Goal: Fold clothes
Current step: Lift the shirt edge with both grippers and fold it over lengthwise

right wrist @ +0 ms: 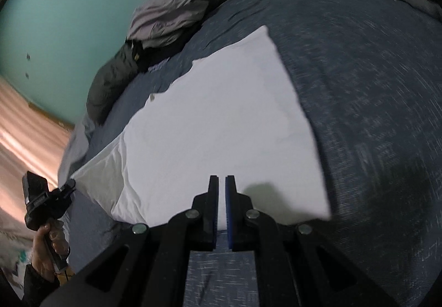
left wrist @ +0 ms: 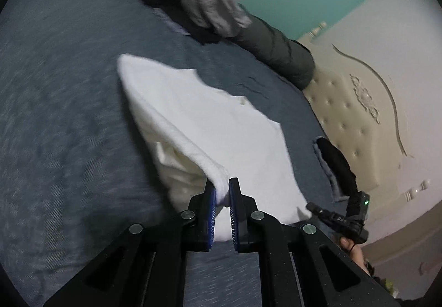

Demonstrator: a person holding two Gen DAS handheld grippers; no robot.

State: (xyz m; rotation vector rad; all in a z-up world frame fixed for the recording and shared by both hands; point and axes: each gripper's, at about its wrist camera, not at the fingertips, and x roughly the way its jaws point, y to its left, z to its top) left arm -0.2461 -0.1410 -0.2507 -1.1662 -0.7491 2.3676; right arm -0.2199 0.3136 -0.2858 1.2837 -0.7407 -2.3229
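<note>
Left claw (left wrist: 222, 191) pinches a lifted edge of the white garment (left wrist: 210, 124), which stretches lengthwise away across the bed (left wrist: 69, 113); right claw (right wrist: 221, 188), nearly closed, whether gripping cloth unclear, hovers at its near end.

One white cotton garment (left wrist: 210, 124) lay on the one blue-grey bed cover (left wrist: 63, 102). One crumpled lilac garment (left wrist: 210, 0) sat at twelve o'clock in the left wrist view, on one long dark olive padded roll (left wrist: 279, 50). One cream tufted headboard (left wrist: 356, 119) stood at three o'clock. There were two black handheld grippers, a left gripper (left wrist: 221, 191) and a right gripper (right wrist: 221, 188), each with two fingers.
</note>
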